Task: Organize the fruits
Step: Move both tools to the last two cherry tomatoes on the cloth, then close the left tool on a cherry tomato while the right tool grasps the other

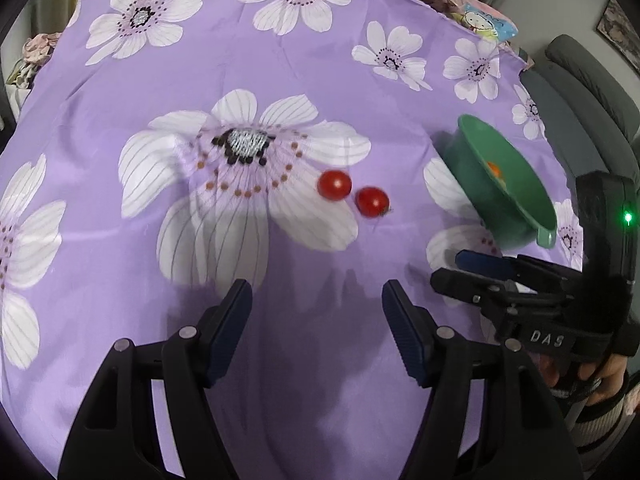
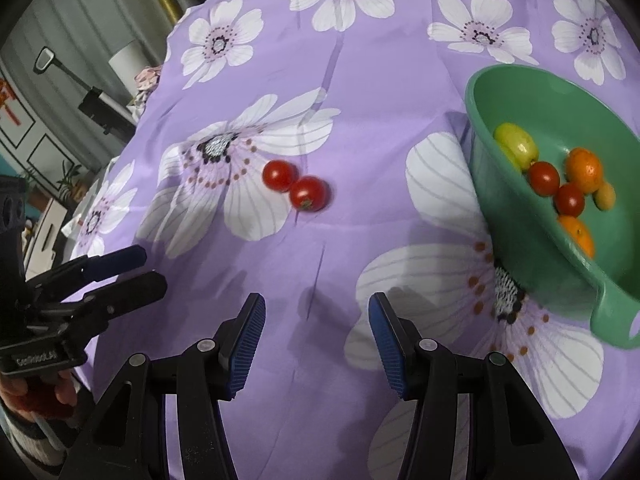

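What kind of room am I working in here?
Most likely a home living room: a floral purple tablecloth covers the table, a grey sofa sits beside it, and a framed picture hangs on the wall.

Soft even light, faint shadows, slight motion blur, dark warped fisheye edges.

Two tomatoes (image 2: 296,184) lie side by side on the counter (image 2: 360,92), touching or almost. The bowl (image 2: 500,92) sits well to their right, with more fruit (image 2: 560,184) in it. Both grippers are nearer than the tomatoes.
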### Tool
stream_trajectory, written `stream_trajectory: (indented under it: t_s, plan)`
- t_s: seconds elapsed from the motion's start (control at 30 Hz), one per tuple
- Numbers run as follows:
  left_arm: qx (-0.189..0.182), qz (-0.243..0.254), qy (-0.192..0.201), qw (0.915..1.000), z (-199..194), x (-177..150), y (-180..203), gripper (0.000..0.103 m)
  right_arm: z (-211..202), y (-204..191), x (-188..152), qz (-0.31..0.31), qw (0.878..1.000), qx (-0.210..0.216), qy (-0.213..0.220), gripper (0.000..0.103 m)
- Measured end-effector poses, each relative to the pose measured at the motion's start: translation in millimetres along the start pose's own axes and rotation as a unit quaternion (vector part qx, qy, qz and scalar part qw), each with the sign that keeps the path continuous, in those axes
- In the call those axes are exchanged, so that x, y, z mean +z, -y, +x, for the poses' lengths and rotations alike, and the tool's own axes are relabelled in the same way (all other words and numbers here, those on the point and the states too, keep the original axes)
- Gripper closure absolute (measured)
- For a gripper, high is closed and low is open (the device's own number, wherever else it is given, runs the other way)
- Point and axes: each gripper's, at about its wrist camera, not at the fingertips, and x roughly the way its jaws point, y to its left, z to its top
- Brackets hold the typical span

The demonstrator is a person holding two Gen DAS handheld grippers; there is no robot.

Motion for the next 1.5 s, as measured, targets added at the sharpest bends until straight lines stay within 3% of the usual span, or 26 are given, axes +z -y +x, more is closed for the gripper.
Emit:
stream_trajectory:
  t_s: [0.23,0.43,0.63,1.03,1.23,1.5]
  plan:
    - [0.013,0.025,-0.011,0.9995,20.2,34.9,6.9,0.038,6.0,-1.4,18.9,-0.015,1.000,0.006,0.014,0.049]
    - [0.019,0.028,-0.025,0.9991,42.9,54.2,6.6,0.048,19.0,-5.1,34.4,-0.024,1.000,0.005,0.014,0.049]
    - [0.008,0.057,-0.042,0.9975,61.5,61.8,8.7,0.057,32.7,-7.2,43.3,-0.043,0.999,-0.004,0.005,0.050]
    - [-0.022,0.038,-0.054,0.9976,83.1,71.0,3.4,0.063,47.9,-10.0,50.5,-0.063,0.998,-0.003,-0.001,0.060]
    - [-0.017,0.028,-0.053,0.9981,87.1,71.0,1.6,0.075,55.8,-11.7,52.8,-0.071,0.997,-0.007,-0.001,0.064]
    - [-0.026,0.015,-0.048,0.9984,87.4,72.6,-2.4,0.075,59.4,-13.4,54.0,-0.081,0.997,-0.012,0.009,0.073]
